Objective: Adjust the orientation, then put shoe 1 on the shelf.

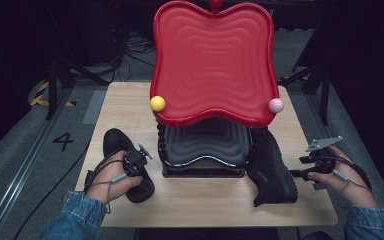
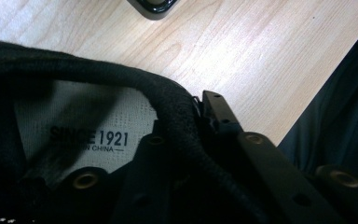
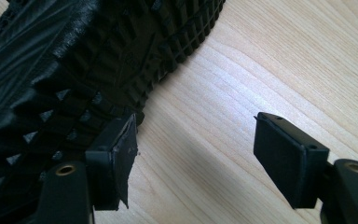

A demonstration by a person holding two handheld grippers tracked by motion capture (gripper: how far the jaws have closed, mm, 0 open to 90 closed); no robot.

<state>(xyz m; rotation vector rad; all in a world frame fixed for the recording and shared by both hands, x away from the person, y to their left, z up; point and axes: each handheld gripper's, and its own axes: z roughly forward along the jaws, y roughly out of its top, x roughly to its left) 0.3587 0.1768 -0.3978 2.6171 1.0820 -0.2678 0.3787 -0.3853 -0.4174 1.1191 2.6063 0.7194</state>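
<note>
On the wooden table (image 1: 130, 107) we see a red tray (image 1: 212, 60) on a black stand (image 1: 205, 145), yellow ball (image 1: 157, 103) and pink ball (image 1: 276, 105) at its front corners. Left shoe (image 1: 125, 162): left gripper (image 1: 141, 152) clamps its collar. Right shoe (image 1: 270, 167) lies on its side; right gripper (image 1: 302, 166), jaws apart, is just beside the sole.

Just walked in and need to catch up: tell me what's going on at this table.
A person works two hand-held grippers on a pair of black shoes beside a red-topped rack. The left gripper is clamped on the collar of the left shoe, one jaw inside it. The right gripper is open, just beside the sole of the right shoe, which lies tipped on its side on the wooden table.
</note>
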